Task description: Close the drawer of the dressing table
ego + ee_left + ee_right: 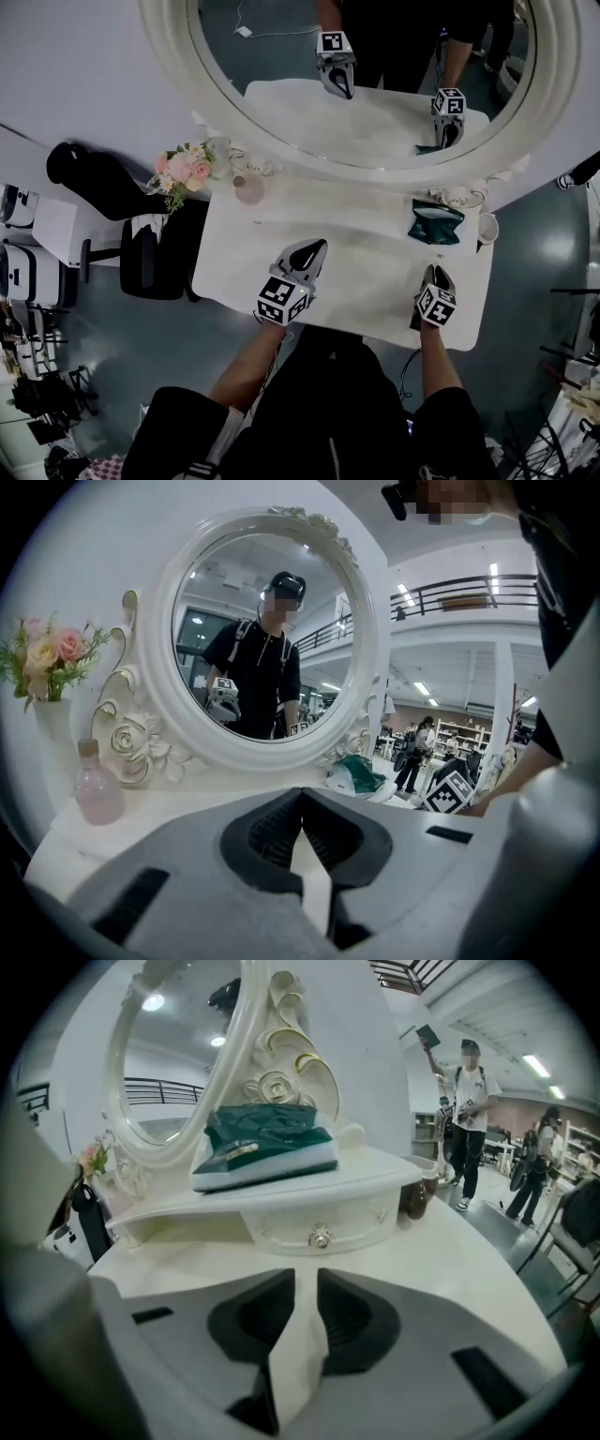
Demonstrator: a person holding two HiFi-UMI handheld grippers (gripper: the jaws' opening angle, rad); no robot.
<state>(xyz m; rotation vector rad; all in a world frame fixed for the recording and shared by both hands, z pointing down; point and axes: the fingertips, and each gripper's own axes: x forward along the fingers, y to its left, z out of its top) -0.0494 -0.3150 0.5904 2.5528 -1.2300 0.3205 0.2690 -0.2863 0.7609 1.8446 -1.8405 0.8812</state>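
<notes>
The white dressing table carries a large round mirror in an ornate white frame; at its right back corner a raised white shelf holds a crumpled dark green packet; the small white drawer sits directly under that shelf, its round metal knob facing the right gripper; its front looks close to flush with the shelf edge, though how far in it is cannot be told.

The right gripper hovers over the bare tabletop, pointed at the knob and apart from it; its jaws stand a little apart with nothing between them; nothing lies on the tabletop between the jaws and the drawer. The left gripper hangs above the middle of the table facing the mirror; its jaw tips meet, empty.

Just right of the drawer stands a small dark brown vessel; at the table's left back corner are a pale pink bottle and a bunch of pink and cream flowers; a black chair stands beside the table's left edge; people stand in the hall beyond, well apart from the table.
</notes>
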